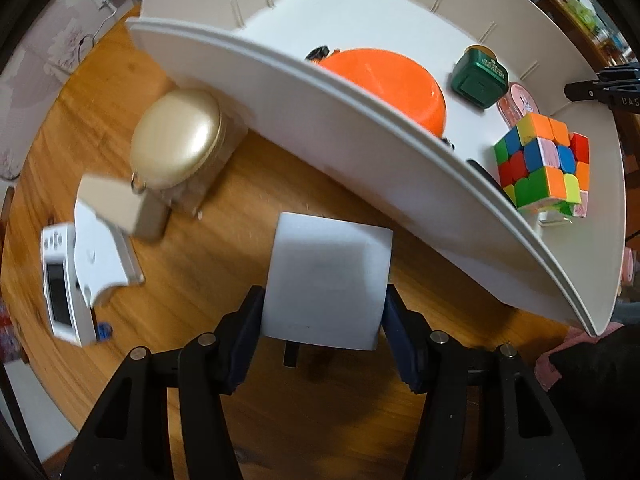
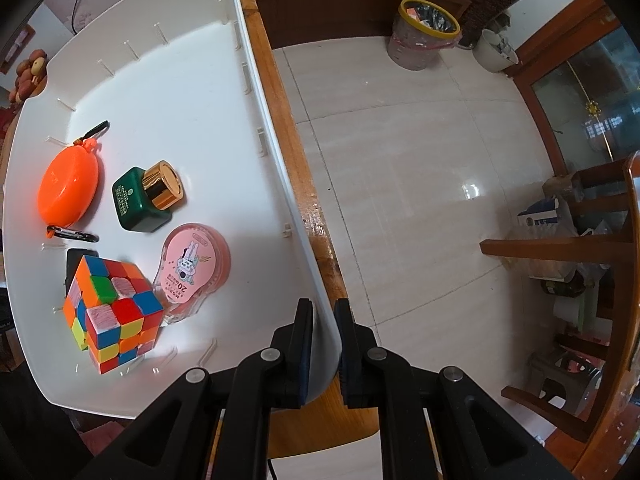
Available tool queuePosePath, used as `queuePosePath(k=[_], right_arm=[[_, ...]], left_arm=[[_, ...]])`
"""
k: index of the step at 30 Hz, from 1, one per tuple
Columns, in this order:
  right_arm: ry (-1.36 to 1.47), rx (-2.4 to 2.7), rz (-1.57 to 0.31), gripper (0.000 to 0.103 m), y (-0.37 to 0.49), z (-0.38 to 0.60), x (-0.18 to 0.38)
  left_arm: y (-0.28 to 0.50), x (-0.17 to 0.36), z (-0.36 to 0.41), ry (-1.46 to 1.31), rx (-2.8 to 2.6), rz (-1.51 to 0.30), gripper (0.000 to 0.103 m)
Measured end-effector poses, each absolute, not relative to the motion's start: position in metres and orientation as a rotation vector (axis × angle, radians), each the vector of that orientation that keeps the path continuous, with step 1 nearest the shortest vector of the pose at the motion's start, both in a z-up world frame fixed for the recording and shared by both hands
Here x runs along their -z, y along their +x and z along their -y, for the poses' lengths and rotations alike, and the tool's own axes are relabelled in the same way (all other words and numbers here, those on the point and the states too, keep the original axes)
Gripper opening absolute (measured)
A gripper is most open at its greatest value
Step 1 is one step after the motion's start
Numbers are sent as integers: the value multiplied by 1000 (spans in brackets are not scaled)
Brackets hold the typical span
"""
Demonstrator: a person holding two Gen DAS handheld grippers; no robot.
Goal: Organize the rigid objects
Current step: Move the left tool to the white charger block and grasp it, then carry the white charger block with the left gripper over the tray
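Left tongs [image 1: 322, 320]: closed on a white square block [image 1: 328, 280], held above the wooden worktop [image 1: 180, 240] just outside the near wall of the white tray [image 1: 340, 152].

Right tongs [image 2: 323, 344]: pinched on the tray's right-hand wall [image 2: 276, 184], one finger inside and one outside; the wall runs along the worktop's edge above a tiled floor [image 2: 420, 180].

Tray contents, right wrist view:
- orange oval case [image 2: 68, 188], at 9 o'clock, with black clips at both ends;
- green bottle with gold cap [image 2: 148, 196], lying on its side just right of the case;
- pink round dispenser [image 2: 196, 272], printed with a rabbit (text too small to read), below the bottle;
- colour cube [image 2: 112, 312], at 7 o'clock, touching the dispenser and partly covering a small black item.

Outside the tray, left wrist view, at 9 to 10 o'clock:
- gold oval case [image 1: 176, 144] on a tan box;
- white handheld device with a screen [image 1: 60, 284], blurred.
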State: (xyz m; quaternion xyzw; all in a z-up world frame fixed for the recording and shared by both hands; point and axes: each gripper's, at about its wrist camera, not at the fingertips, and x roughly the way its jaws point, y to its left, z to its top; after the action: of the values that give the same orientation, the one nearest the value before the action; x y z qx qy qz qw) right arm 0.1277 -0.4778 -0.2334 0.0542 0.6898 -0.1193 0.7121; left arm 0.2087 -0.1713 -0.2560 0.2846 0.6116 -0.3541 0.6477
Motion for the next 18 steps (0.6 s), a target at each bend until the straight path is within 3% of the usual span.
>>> queuePosePath(k=[18], right_arm=[[119, 168, -1505, 13, 121, 482, 234]], left_arm=[[191, 211, 136, 391, 554, -1485, 59]])
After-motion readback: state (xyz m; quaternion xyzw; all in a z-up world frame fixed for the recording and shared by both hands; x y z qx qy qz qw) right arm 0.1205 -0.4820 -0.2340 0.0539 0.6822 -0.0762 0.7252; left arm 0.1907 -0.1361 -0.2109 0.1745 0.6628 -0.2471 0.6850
